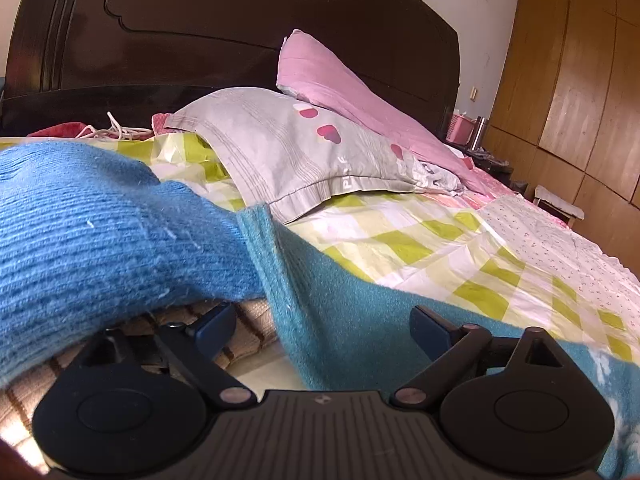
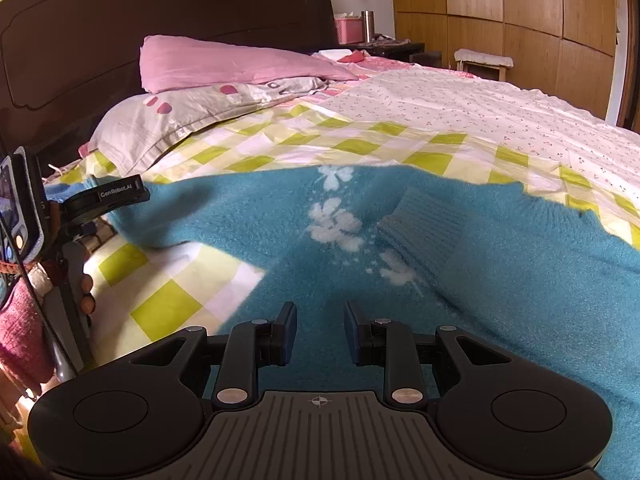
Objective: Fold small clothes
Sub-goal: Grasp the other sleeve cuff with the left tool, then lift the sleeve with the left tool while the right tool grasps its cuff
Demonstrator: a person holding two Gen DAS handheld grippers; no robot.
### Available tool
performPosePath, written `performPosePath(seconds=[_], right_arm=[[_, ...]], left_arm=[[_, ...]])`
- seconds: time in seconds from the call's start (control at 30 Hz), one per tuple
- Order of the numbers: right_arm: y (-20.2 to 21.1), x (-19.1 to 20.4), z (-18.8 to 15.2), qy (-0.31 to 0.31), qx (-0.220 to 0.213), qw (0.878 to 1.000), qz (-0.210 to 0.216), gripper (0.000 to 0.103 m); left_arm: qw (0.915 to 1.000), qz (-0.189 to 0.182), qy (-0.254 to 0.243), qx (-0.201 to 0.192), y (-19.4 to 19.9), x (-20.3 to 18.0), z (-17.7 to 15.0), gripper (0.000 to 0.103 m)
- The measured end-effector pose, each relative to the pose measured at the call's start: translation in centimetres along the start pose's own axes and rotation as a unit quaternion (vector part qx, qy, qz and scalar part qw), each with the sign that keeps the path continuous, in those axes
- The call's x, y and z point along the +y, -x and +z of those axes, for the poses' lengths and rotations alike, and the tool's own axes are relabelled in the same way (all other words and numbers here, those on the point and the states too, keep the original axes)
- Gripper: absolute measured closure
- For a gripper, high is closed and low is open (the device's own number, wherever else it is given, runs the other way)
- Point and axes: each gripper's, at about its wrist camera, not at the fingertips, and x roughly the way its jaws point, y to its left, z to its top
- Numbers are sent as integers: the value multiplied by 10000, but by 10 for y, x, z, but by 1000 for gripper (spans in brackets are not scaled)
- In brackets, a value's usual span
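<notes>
Teal sweater [image 2: 460, 280] lies spread on the check bedsheet [image 2: 168, 296], white flower print [image 2: 334, 224] up its middle, one ribbed cuff [image 2: 416, 224] folded in just right of the flowers. All places below are taken from the sweater. My right gripper [image 2: 320, 326] hangs over its near part, jaws narrowly parted with nothing between them; the pads press on no cloth. My left gripper [image 1: 322, 330] sits at its left edge, jaws wide, the raised knit edge standing in the gap but not pinched. A lighter blue knit piece [image 1: 100, 240] drapes over the left finger's side; whether it is the sweater's sleeve I cannot tell. Beyond the sweater, grey pillow [image 1: 288, 152], then pink pillow [image 1: 340, 80] against the dark headboard [image 1: 200, 20]. Judgement: the step is taking hold of the left edge for a fold inward. To do well: bite the edge deep, one layer of the sweater only, keep the sheet out of the pads, carry it flat toward the flowers, and let the right jaws pin the near hem so the body does not drag.
</notes>
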Motion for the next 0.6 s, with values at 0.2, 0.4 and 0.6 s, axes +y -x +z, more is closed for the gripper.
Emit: performPosePath(seconds=[0.2, 0.4, 0.6], right_arm=[[0, 4, 0, 0, 6, 10000, 14, 77], [4, 11, 13, 51, -158, 9999, 21, 77], [0, 23, 43, 86, -320, 9992, 230, 77]], left_arm=[[9997, -179, 104, 145, -11, 10, 4, 72], [9980, -625, -84, 84, 0, 4, 6, 85], [9873, -1399, -744, 79, 21, -29, -4, 85]])
